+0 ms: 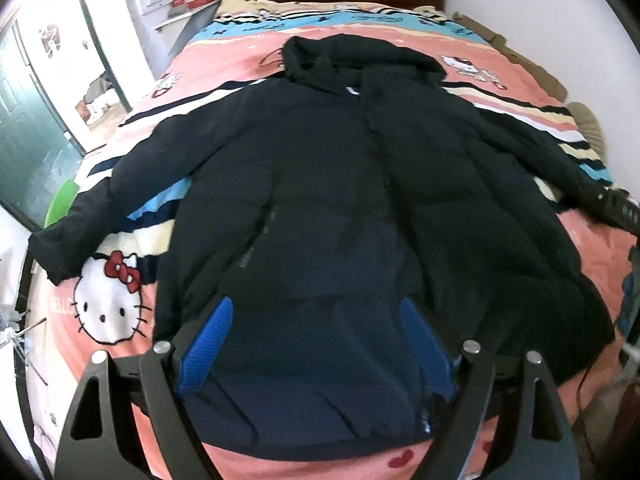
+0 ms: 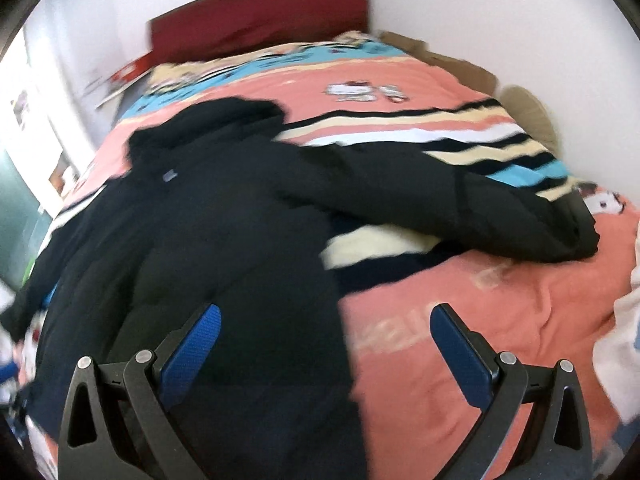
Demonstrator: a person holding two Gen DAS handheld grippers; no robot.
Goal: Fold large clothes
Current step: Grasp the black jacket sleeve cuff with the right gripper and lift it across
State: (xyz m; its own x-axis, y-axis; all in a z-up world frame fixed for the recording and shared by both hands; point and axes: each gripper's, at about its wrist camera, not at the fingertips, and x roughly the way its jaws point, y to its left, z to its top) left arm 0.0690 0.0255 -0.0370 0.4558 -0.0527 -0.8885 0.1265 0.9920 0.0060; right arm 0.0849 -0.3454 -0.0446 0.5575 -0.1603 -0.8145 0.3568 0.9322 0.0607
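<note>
A large dark puffer jacket (image 1: 320, 184) with a hood lies face up and spread out on the bed, hood toward the headboard, both sleeves stretched out sideways. My left gripper (image 1: 316, 320) hangs open above the jacket's lower middle, near the hem, blue pads wide apart with nothing between them. In the right wrist view the same jacket (image 2: 192, 240) fills the left half, its right sleeve (image 2: 460, 208) reaching toward the bed's right edge. My right gripper (image 2: 326, 326) is open over the jacket's right hem edge, one pad above the jacket, the other above bare blanket.
The bed carries a pink cartoon-cat blanket (image 1: 112, 304) with striped bands. A dark red headboard (image 2: 260, 20) stands at the far end against a white wall. A green door (image 1: 24, 120) and doorway are at the left. Cardboard (image 2: 452, 56) lies along the bed's far right side.
</note>
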